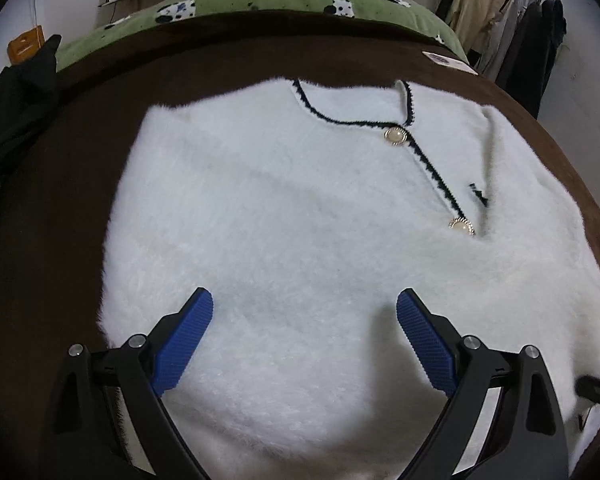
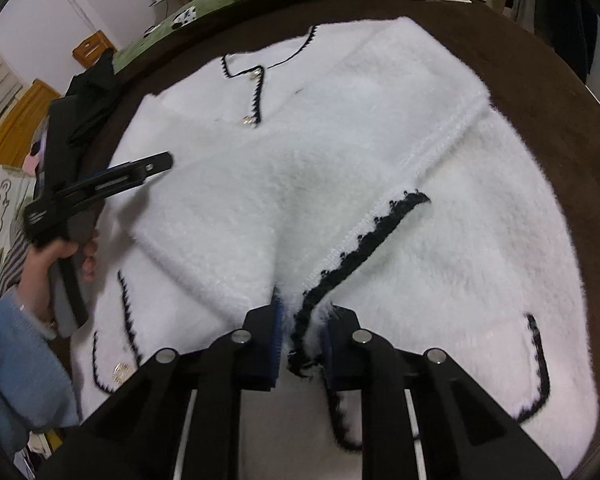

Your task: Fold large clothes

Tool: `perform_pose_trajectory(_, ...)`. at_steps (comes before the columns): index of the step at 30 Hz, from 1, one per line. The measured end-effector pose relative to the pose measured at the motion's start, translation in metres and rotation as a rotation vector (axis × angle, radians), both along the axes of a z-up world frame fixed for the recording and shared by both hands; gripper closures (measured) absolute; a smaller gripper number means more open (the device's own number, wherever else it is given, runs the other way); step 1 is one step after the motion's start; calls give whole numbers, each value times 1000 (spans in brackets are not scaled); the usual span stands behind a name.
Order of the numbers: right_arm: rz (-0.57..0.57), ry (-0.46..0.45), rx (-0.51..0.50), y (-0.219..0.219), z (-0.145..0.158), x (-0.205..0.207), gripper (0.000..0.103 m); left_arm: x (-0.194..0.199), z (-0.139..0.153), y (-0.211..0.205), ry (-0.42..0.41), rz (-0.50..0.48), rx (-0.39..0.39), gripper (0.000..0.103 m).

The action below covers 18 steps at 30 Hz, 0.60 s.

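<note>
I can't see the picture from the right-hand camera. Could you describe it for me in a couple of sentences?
The right tool is shut on the black-trimmed cuff of a fluffy white cardigan, whose sleeve lies folded across the body on a brown surface. At the left edge, a hand in a blue sleeve holds the left tool above the cardigan.

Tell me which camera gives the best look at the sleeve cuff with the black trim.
The right wrist view. There the black-trimmed cuff runs up the middle of the frame, its near end pinched in the right gripper, over the white fuzzy cardigan. The left wrist view shows only the cardigan's neckline and buttons past the open left gripper; no cuff is identifiable.
</note>
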State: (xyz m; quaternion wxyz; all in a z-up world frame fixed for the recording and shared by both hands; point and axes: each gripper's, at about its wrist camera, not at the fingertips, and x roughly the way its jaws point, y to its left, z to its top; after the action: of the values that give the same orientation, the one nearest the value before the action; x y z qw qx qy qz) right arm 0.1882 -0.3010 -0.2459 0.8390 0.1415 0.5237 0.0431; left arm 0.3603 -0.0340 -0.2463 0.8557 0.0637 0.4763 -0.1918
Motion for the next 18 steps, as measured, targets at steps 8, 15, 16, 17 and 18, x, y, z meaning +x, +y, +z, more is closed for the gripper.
perform_pose_trajectory(8, 31, 51, -26, 11, -18, -23, 86, 1, -14, -6, 16, -40, 20, 10)
perform_pose_trajectory(15, 50, 38, -31, 11, -19, -24, 86, 0, -15, -5, 11, -43, 21, 9)
perform_pose_trajectory(16, 53, 38, -34, 11, -19, -23, 86, 0, -15, -5, 11, -43, 23, 9)
perform_pose_trajectory(17, 58, 36, -39, 11, -18, -23, 85, 1, -15, -5, 10, -42, 23, 9)
perform_pose_trajectory(18, 62, 34, -44, 12, -17, -24, 85, 0, -14, -5, 7, -40, 23, 9)
